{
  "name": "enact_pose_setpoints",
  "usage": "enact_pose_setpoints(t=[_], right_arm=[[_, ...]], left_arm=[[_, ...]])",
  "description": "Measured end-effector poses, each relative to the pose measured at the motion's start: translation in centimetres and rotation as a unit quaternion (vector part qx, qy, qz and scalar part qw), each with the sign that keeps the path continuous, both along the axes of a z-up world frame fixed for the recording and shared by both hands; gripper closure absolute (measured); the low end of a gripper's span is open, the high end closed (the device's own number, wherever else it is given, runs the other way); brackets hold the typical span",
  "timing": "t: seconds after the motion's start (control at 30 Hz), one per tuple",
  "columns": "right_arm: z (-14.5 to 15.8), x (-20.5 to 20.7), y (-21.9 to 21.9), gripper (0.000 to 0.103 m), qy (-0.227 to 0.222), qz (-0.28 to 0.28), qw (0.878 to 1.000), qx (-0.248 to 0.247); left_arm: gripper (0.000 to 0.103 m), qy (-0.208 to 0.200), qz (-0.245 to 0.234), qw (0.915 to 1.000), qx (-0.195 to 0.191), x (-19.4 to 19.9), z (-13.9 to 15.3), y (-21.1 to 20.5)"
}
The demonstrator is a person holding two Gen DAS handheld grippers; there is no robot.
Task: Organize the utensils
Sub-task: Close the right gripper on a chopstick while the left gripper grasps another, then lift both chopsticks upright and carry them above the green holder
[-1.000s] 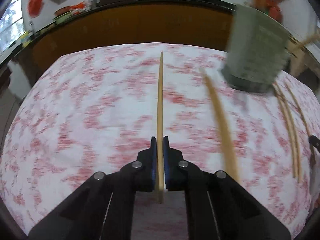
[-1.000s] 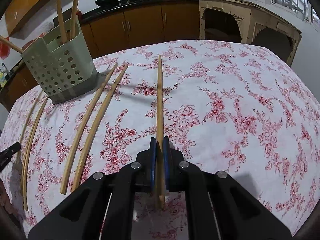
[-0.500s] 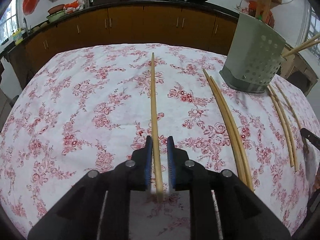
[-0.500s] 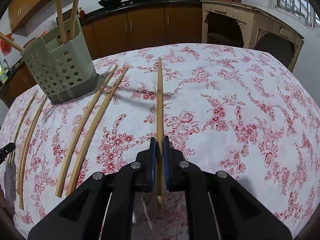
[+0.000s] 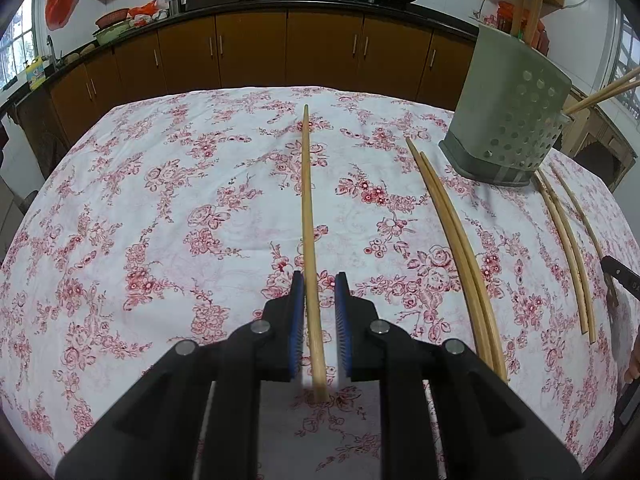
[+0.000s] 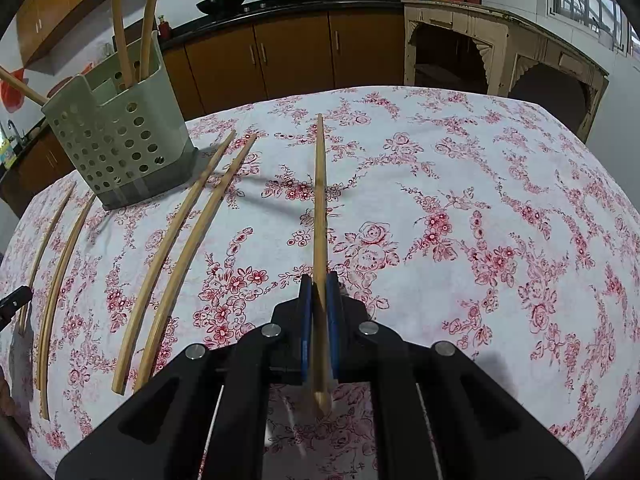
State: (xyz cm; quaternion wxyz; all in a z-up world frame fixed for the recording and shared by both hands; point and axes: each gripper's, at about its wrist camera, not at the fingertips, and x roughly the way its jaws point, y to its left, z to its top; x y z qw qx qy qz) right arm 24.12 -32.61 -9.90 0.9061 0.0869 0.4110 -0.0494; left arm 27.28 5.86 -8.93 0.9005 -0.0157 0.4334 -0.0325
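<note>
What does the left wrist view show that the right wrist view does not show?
Only the left wrist view: the left tongs slightly open, a gap between their blue pads and the chopstick lying between them, and an orange bag hanging on the wall.

Only the right wrist view: the right tongs shut on another chopstick, and a pale side table.

Both: the perforated holder with chopsticks standing in it, loose chopstick pairs on the floral tablecloth, and the brown cabinets.
</note>
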Motion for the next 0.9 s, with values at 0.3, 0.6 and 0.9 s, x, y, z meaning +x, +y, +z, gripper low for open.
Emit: enact_pose_setpoints(t=[0.3,0.6,0.9], right_arm=[[0.0,-0.1,0.0,0.094,0.0,0.001,1.0,-0.001],[0.2,-0.9,-0.1,0.095,-0.005,0.009,1.0,0.008],[5.5,-4.7,-0.5,0.095,-0.098,0.011,0.995,-0.029]], left_arm=[[0.085,0.0,-0.001,1.0,0.009,-0.2,0.0,-0.1],[0.095,0.004,0.004,0.9999,0.016,-1.0,0.0,0.3],[0.095,-0.051,-0.031,0.9973,0.044,-3.8,4.9,-0.2]])
